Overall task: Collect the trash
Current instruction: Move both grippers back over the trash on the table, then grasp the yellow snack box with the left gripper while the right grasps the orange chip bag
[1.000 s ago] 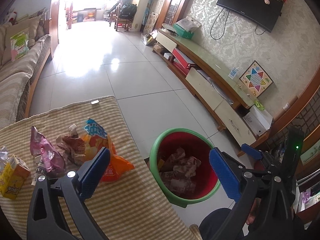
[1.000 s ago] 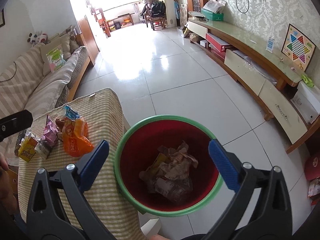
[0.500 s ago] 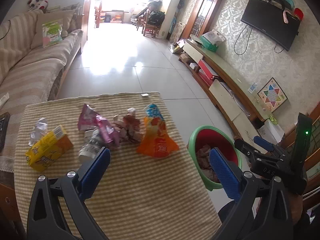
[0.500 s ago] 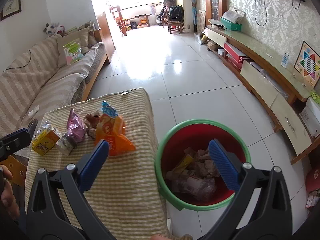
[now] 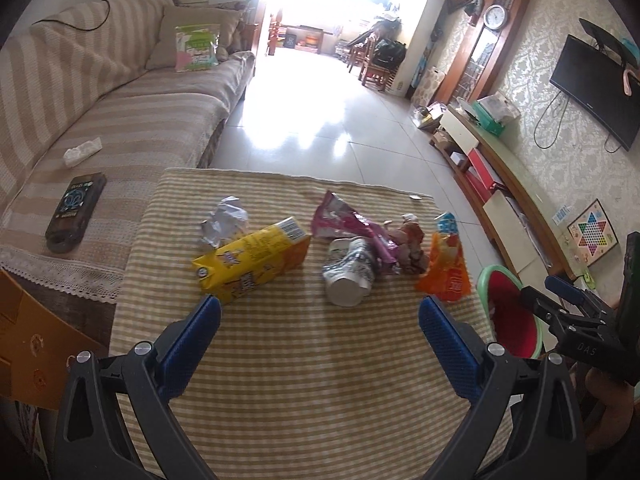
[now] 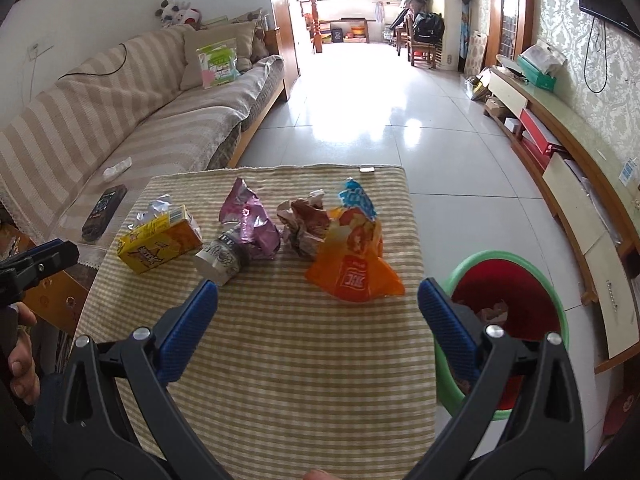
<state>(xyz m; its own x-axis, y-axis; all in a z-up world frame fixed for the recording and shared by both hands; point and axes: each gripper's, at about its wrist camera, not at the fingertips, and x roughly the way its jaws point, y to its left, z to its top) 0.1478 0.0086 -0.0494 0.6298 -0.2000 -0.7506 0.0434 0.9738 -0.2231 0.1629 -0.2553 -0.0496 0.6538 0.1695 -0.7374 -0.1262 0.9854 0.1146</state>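
While both jaws are spread wide and empty, left gripper (image 5: 319,320) and right gripper (image 6: 318,300) are held over the striped tabletop (image 6: 280,360); crumpled wrappers, including an orange plastic snack bag (image 6: 354,268), lie toward its far edge, beside the red green-rimmed bin (image 6: 516,304).

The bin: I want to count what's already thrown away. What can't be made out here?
- Left wrist view: the bin is half hidden by the table edge and the right gripper.
- Right wrist view: its contents are shadowed and partly behind the gripper's finger.
- Both views: wrapper print too small.
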